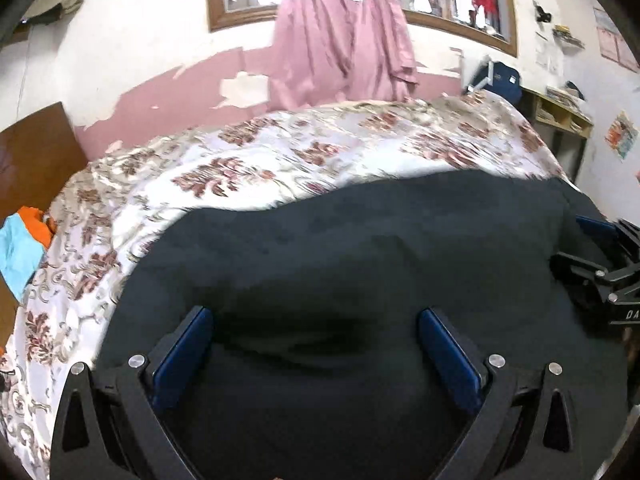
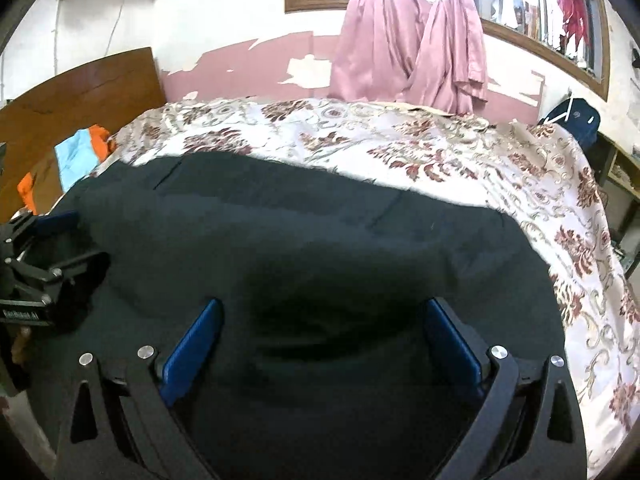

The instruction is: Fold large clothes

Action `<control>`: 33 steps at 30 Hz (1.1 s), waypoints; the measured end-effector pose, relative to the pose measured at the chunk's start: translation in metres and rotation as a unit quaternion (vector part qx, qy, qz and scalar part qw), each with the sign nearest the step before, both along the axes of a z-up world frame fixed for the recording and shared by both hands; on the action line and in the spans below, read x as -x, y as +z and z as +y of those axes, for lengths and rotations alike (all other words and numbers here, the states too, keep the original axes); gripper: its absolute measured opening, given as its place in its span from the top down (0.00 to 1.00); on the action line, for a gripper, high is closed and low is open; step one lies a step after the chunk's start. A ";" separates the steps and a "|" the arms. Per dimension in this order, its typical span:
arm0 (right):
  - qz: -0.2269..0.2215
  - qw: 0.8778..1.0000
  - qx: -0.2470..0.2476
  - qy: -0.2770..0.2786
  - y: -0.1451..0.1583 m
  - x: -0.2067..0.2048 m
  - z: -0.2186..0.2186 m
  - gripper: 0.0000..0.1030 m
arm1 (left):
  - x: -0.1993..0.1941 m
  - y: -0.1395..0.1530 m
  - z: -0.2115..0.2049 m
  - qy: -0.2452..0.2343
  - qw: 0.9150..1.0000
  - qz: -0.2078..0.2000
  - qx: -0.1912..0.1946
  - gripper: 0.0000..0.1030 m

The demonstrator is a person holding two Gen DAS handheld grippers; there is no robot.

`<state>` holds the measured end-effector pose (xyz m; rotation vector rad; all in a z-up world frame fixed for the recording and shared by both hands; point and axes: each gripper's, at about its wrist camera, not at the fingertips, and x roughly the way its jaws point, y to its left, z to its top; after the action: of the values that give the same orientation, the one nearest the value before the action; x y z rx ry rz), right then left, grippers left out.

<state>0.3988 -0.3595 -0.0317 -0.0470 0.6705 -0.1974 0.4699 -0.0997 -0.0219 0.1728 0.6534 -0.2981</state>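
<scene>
Left wrist: dark garment (image 1: 360,248) spread flat; bedspread (image 1: 280,152) beneath.

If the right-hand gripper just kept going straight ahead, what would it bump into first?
Most likely the dark garment spread right before the open right gripper; beyond it lies the floral bedspread. Depth is hard to judge.

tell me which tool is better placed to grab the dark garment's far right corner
Right. The right tool hovers open over the dark garment, whose far right corner lies just ahead; the left tool is farther off.

Both wrist views close above dark garment (image 1: 360,248), facing window (image 2: 520,12)
</scene>
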 end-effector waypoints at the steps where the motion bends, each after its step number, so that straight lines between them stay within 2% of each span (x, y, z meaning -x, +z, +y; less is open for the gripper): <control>1: -0.003 1.000 0.002 -0.010 0.000 -0.005 -0.005 0.05 | -0.006 0.000 0.005 0.008 1.000 0.000 0.005 0.00; 5: -0.003 0.999 -0.018 -0.036 -0.003 -0.026 -0.030 0.05 | -0.029 -0.008 0.021 0.029 0.999 0.017 0.039 0.00; 10: 0.010 0.998 -0.038 -0.046 -0.014 -0.049 -0.050 0.05 | -0.052 -0.025 0.021 0.035 0.998 0.045 0.039 0.00; 17: 0.004 0.997 -0.061 -0.047 -0.034 -0.055 -0.057 0.04 | -0.058 -0.039 0.023 0.038 0.997 0.043 0.059 0.00; 33: -0.011 0.994 -0.100 -0.040 -0.046 -0.053 -0.066 0.01 | -0.057 -0.045 0.024 0.035 0.996 0.035 0.080 0.00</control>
<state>0.4522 -0.4257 -0.0774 0.1735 0.6683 -0.2072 0.5269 -0.0753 -0.0669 -0.0137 0.6998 -0.2891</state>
